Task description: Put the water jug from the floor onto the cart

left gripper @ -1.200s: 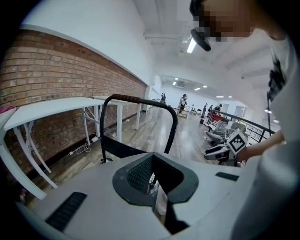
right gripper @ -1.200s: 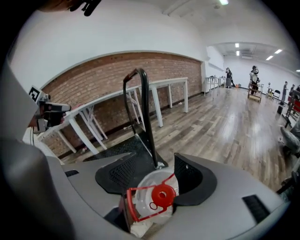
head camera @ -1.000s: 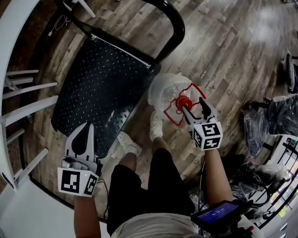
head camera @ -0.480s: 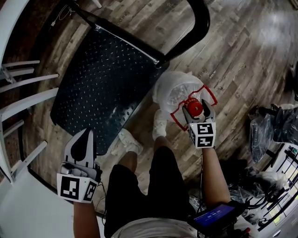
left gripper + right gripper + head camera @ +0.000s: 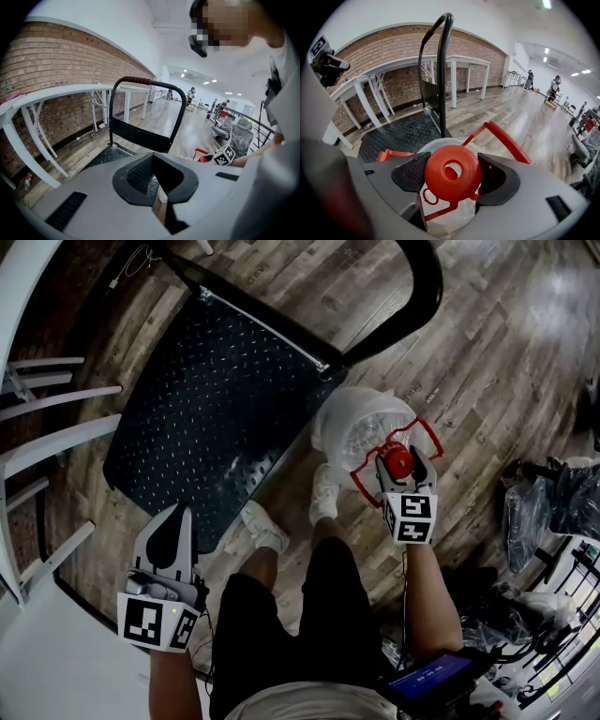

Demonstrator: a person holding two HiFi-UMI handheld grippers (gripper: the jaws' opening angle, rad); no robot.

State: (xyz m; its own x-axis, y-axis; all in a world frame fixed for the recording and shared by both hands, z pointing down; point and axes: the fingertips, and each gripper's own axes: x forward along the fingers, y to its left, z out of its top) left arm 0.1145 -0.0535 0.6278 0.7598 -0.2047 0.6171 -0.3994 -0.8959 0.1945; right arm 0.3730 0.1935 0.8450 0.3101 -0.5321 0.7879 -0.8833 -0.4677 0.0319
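White table legs [image 5: 66, 432] line a brick wall [image 5: 47, 75]; plastic-wrapped chairs [image 5: 562, 498] stand at the right.

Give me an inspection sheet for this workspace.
Surface: wood plank floor.
Job's things: water jug upright on the floor beside the cart; nothing on the cart's deck.
Clutter: plastic-wrapped items at the right.
Grippers: right hand-held gripper has jaws flanking the jug's red cap, just been closing, press unclear; left hand-held gripper shut, empty.
Cables: white cable below the brick wall.
Surroundings: white tables, people far off.
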